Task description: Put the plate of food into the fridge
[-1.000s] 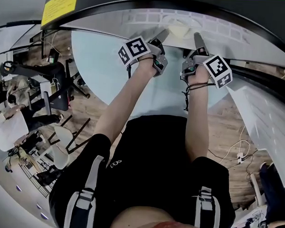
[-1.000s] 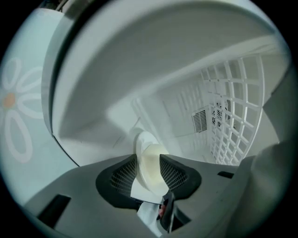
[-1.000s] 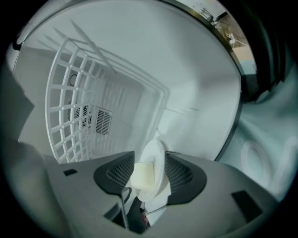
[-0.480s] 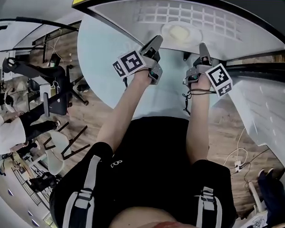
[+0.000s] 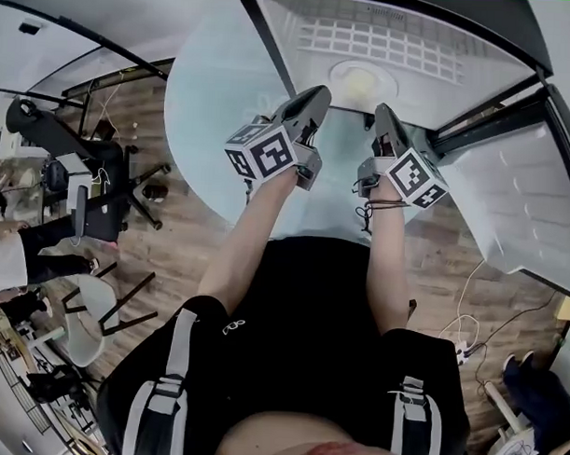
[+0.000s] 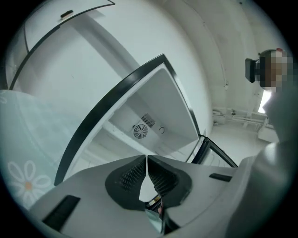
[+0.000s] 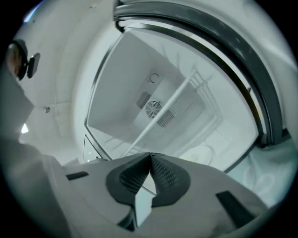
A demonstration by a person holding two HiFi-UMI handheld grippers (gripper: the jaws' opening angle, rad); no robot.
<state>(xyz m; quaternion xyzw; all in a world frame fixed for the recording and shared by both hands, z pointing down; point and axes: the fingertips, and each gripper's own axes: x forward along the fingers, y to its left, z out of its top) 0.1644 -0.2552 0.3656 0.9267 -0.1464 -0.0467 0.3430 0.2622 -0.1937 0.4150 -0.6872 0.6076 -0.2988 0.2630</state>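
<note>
A white plate of pale food [image 5: 363,82] rests on the wire shelf [image 5: 404,38] inside the open fridge; its rim also shows in the right gripper view [image 7: 200,152]. Neither gripper touches it. My left gripper [image 5: 320,92] hovers just short of the plate's left side. Its jaws are closing, the tips meet and nothing is between them [image 6: 147,157]. My right gripper [image 5: 381,111] sits just before the plate's right side. It is shut and empty [image 7: 150,154].
The fridge interior is white, with a round fan vent [image 6: 139,131] on the back wall. Its open door [image 5: 519,197] stands at the right. A pale round table with a flower print [image 5: 215,98] lies left of the fridge. Chairs and equipment [image 5: 90,196] crowd the wooden floor at far left.
Both grippers' jaws have gone from wide open to together. Both have drawn back a little from the plate, which stays on the shelf. The head view has shifted.
</note>
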